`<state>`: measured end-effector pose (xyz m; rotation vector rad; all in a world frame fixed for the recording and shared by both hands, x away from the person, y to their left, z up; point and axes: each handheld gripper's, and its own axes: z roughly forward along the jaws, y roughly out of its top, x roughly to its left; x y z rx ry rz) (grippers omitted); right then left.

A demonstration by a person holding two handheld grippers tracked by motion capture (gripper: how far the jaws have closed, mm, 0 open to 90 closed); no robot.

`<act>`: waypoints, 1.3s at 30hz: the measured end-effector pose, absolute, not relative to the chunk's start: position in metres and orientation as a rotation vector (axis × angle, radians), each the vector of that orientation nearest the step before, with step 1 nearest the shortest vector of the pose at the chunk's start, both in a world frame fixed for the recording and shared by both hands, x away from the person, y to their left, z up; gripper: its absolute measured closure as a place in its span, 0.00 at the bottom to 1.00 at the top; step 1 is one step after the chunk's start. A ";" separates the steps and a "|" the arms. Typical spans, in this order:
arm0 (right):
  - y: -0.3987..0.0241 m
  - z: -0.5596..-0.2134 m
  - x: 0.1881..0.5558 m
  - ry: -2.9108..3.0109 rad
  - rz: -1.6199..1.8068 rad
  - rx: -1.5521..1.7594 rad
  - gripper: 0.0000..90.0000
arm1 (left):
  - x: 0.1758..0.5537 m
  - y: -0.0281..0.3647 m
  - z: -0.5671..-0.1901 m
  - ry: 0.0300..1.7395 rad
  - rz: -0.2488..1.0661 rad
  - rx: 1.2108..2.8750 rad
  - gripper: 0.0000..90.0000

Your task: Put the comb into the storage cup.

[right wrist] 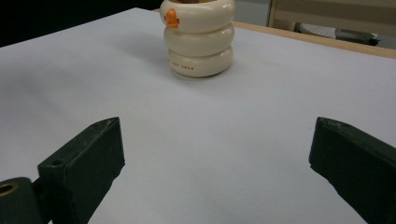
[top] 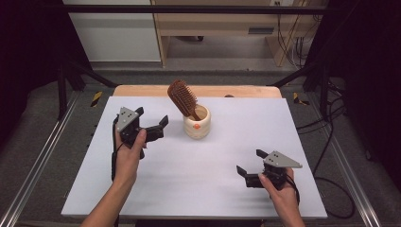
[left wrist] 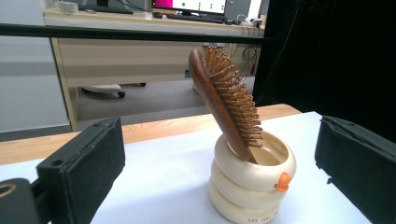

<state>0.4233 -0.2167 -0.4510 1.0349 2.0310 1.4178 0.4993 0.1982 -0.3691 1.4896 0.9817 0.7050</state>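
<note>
A cream ringed cup [top: 197,124] with a small orange duck mark stands near the middle back of the white table [top: 198,184]. A brown wooden hairbrush [top: 182,98] leans in it, handle down, head tilted left. In the left gripper view the cup [left wrist: 252,186] and the hairbrush [left wrist: 226,100] sit close ahead between the jaws. My left gripper [top: 152,120] is open, just left of the cup, holding nothing. My right gripper [top: 250,162] is open near the front right, low over the table, pointing toward the cup [right wrist: 198,37].
A wooden strip [top: 142,90] runs along the table's back edge. Behind it stand a desk [top: 213,23] and cables on the floor. Metal rails [top: 42,156] flank the table. Bare white surface lies between the two grippers.
</note>
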 end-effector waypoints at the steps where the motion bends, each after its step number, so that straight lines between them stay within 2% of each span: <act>1: -0.217 -0.451 0.423 2.028 1.418 1.037 0.04 | 0.498 0.199 -0.369 0.982 0.703 1.492 0.02; 15: -0.223 -0.449 0.423 1.986 1.430 1.058 0.05 | 0.474 0.201 -0.373 0.950 0.747 1.571 0.02; 39: -0.230 -0.447 0.423 1.953 1.458 1.076 0.05 | 0.444 0.238 -0.375 0.947 0.749 1.497 0.03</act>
